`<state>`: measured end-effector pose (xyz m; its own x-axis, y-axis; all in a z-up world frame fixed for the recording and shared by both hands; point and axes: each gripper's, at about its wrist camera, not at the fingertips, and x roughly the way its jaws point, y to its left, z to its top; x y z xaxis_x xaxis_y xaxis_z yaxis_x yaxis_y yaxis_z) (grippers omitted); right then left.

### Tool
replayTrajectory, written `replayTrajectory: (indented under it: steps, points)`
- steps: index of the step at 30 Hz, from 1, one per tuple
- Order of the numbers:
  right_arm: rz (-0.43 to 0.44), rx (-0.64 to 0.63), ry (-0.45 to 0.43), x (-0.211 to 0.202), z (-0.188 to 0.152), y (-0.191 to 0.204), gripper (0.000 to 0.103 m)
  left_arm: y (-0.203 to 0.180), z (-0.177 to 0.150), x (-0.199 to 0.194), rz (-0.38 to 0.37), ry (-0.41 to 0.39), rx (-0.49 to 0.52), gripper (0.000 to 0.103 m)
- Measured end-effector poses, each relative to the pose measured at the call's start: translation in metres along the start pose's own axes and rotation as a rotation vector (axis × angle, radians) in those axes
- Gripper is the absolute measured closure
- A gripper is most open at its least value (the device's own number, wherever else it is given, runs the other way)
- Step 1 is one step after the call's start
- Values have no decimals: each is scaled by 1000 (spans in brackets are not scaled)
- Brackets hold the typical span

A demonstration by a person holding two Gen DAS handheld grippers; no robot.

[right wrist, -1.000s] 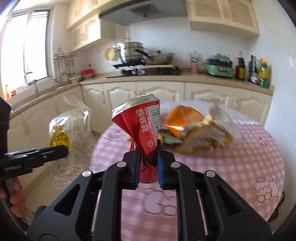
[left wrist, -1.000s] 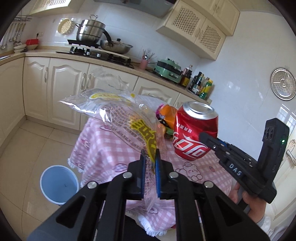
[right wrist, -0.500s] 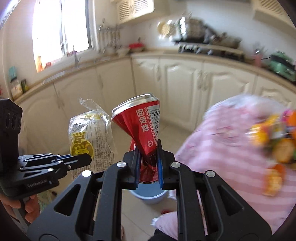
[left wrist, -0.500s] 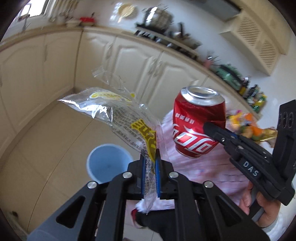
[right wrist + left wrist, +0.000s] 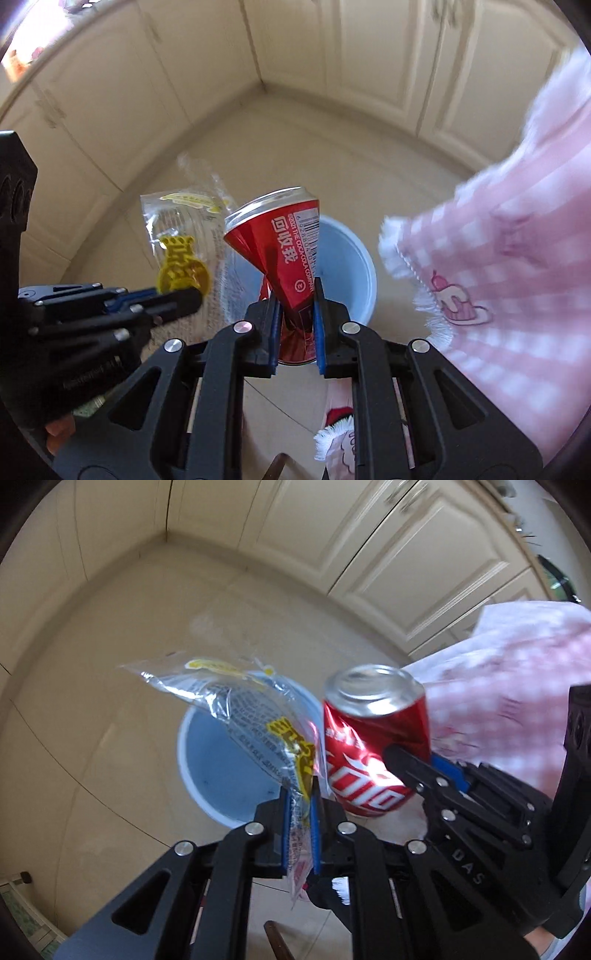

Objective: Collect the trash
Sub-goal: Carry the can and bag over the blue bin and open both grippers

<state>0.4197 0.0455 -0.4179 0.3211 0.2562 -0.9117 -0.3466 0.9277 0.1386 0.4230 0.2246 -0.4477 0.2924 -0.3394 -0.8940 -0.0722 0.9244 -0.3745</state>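
Note:
My left gripper (image 5: 300,797) is shut on a clear plastic wrapper (image 5: 243,709) with yellow print, pinched by its lower end. In the right wrist view the same wrapper (image 5: 184,236) hangs at the left, held by the left gripper (image 5: 184,295). My right gripper (image 5: 297,291) is shut on a crushed red soda can (image 5: 284,251); the can (image 5: 369,746) also shows beside the wrapper in the left wrist view. Both items hang over a pale blue bin (image 5: 221,768) on the floor, whose rim (image 5: 354,258) shows behind the can. Both grippers point steeply down.
A table under a pink checked cloth (image 5: 517,258) stands close on the right, its fringe hanging near the bin. Cream cabinet doors (image 5: 369,535) run along the far wall and meet in a corner. Beige floor tiles (image 5: 92,701) surround the bin.
Both grippers have swung away from the table and tilted down toward the floor, carrying the wrapper and the can. The bin, earlier low and left, now lies right under both items.

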Motion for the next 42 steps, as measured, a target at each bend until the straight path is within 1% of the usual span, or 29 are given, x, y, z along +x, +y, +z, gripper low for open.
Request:
replayTrajectory:
  steps: [2, 3, 4, 5, 6, 7, 8, 10, 12, 13, 17, 21, 24, 27, 29, 32, 35, 36, 38, 39, 40, 41, 42]
  points:
    - [-13, 30, 37, 23, 2, -11, 88, 7, 10, 27, -31, 34, -15, 93]
    - [-13, 42, 54, 32, 2, -15, 88, 9, 15, 39, -54, 50, -21, 90]
    - [-13, 54, 69, 40, 3, -19, 88, 10, 15, 47, -72, 61, -28, 81]
    - [-18, 68, 86, 51, 3, -23, 88, 11, 16, 54, -78, 69, -39, 69]
    - [-26, 75, 99, 60, 3, -26, 88, 12, 18, 60, -63, 75, -51, 61]
    - [-30, 86, 114, 69, 4, -28, 88, 16, 17, 67, -22, 79, -58, 52]
    - [-28, 96, 123, 74, 4, -30, 88, 20, 17, 73, 13, 91, -63, 52]
    - [-23, 108, 144, 79, -1, -30, 88, 28, 18, 77, 14, 112, -87, 52]
    - [-23, 99, 161, 89, 3, -31, 88, 33, 21, 76, 22, 109, -113, 49]
    - [-19, 97, 166, 94, 3, -28, 88, 38, 20, 73, 36, 102, -128, 46]
    - [1, 89, 224, 120, 1, -20, 88, 63, 11, 70, 93, 105, -180, 45]
    - [7, 93, 301, 156, -10, -13, 88, 75, 9, 69, 89, 113, -224, 45]
    - [-4, 100, 334, 173, -14, -12, 88, 80, 5, 69, 96, 127, -227, 44]
    - [-6, 136, 364, 186, -19, -16, 88, 80, 6, 76, 100, 146, -221, 44]
    - [-15, 154, 373, 195, -27, -17, 87, 81, 5, 78, 96, 154, -218, 43]
    - [-41, 165, 372, 200, -28, -27, 87, 76, 8, 81, 94, 158, -208, 43]
    - [-62, 165, 369, 198, -27, -28, 87, 73, 9, 82, 86, 160, -200, 43]
    - [-65, 168, 372, 197, -27, -29, 86, 70, 9, 82, 84, 160, -194, 43]
    - [-65, 173, 377, 194, -30, -30, 80, 68, 9, 82, 83, 164, -182, 43]
    - [-70, 172, 377, 191, -30, -30, 73, 66, 9, 83, 86, 166, -176, 42]
    - [-73, 171, 374, 187, -30, -31, 62, 64, 8, 83, 93, 169, -165, 42]
    - [-74, 171, 367, 183, -31, -31, 57, 61, 8, 83, 103, 169, -151, 42]
    - [-78, 166, 356, 177, -30, -31, 57, 59, 8, 83, 112, 167, -144, 42]
